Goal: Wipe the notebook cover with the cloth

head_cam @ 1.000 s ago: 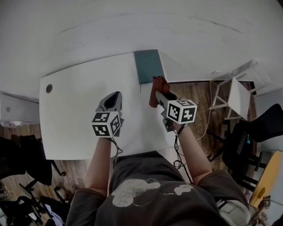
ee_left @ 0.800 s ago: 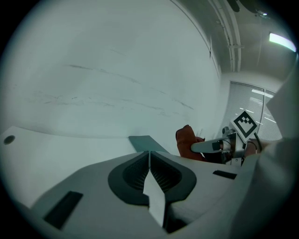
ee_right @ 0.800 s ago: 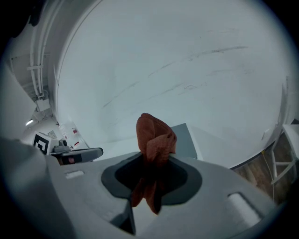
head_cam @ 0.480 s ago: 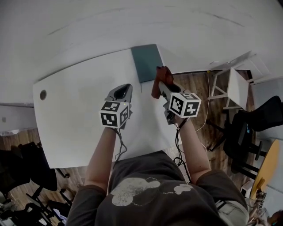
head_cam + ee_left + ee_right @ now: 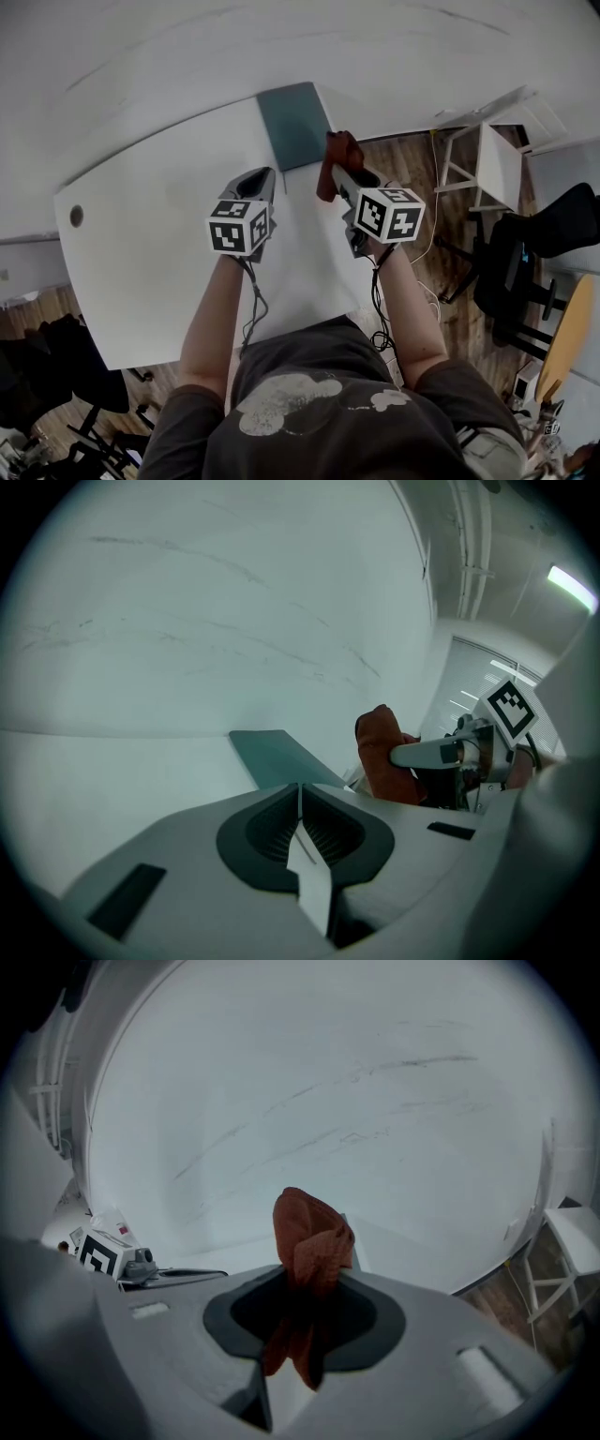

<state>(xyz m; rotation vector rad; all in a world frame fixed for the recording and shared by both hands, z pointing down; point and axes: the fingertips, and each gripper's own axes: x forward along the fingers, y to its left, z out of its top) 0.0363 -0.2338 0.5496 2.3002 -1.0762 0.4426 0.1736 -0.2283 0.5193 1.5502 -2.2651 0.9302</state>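
A dark teal notebook (image 5: pixel 294 124) lies flat at the far right corner of the white table (image 5: pixel 150 244); the left gripper view shows the notebook (image 5: pixel 277 758) ahead of the jaws. My right gripper (image 5: pixel 336 174) is shut on a rust-red cloth (image 5: pixel 339 156), bunched and held above the table's right edge, just right of the notebook's near end. The cloth (image 5: pixel 309 1251) sticks up out of the jaws in the right gripper view. My left gripper (image 5: pixel 263 179) hovers over the table below the notebook's near edge, jaws shut with nothing between them.
Beyond the table's right edge is wooden floor with a white stool (image 5: pixel 492 169), a black office chair (image 5: pixel 544 253) and a trailing cable (image 5: pixel 427 253). A round cable hole (image 5: pixel 76 217) sits at the table's left. A pale wall (image 5: pixel 234 602) rises behind the table.
Both grippers have moved up toward the notebook; the left one came closest, now just below its near edge. The cloth stays held in the right gripper.
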